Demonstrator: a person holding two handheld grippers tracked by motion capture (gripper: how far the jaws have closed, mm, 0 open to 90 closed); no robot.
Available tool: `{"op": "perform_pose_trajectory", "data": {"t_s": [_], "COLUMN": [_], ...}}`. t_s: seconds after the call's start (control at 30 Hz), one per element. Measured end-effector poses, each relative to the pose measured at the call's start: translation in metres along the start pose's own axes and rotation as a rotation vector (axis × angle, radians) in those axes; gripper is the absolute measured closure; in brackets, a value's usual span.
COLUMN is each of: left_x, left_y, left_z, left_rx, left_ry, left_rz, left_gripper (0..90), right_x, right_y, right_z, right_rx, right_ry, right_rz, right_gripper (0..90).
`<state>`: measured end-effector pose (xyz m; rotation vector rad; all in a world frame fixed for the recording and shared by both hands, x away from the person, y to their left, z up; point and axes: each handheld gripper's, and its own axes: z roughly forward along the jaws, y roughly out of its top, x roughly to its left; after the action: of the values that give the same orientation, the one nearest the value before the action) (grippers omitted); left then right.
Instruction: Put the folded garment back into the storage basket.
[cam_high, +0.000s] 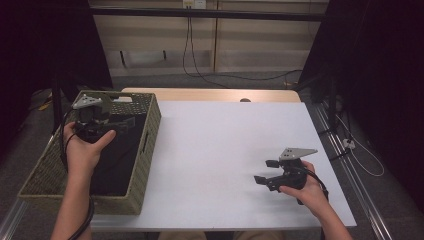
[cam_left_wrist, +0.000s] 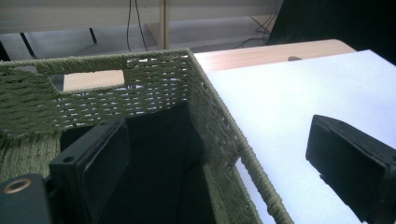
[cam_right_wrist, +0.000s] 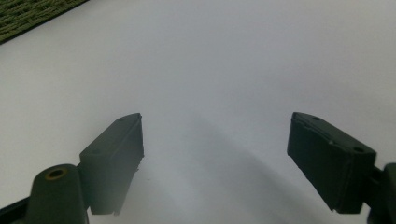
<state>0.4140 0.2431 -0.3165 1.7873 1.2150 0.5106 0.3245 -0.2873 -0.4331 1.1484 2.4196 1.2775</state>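
White worktop (cam_high: 225, 150), dim room, cables on the floor behind. High view: woven basket (cam_high: 145, 145) at the left edge, black cloth (cam_high: 117, 165) lying inside; left tool (cam_high: 131, 121) over it, right tool (cam_high: 266, 171) resting apart on bare sheet. Left gripper view: jaws spread, straddling the basket wall, nothing gripped. Right gripper view: jaws wide, empty. Judged: cloth not yet lifted; removal outstanding.
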Motion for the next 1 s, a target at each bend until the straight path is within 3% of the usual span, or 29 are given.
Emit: {"op": "perform_pose_trajectory", "data": {"t_s": [0.27, 0.63, 1.0], "left_x": [-0.005, -0.008, -0.014], "left_y": [-0.005, -0.017, -0.014], "left_z": [-0.006, -0.005, -0.012], "left_rx": [-0.043, -0.08, -0.11], "left_ry": [0.005, -0.012, -0.024], "left_rz": [0.013, -0.015, -0.004], "left_gripper": [6.3, 6.1, 5.8], "right_x": [0.0, -0.001, -0.001], "right_y": [-0.003, -0.005, -0.008], "right_z": [-0.002, -0.004, -0.006], "right_rx": [-0.004, -0.005, -0.004], "right_ry": [-0.004, -0.005, -0.005], "right_rz": [0.003, 0.005, 0.011], "right_gripper": [17.7, 17.7, 17.6]}}
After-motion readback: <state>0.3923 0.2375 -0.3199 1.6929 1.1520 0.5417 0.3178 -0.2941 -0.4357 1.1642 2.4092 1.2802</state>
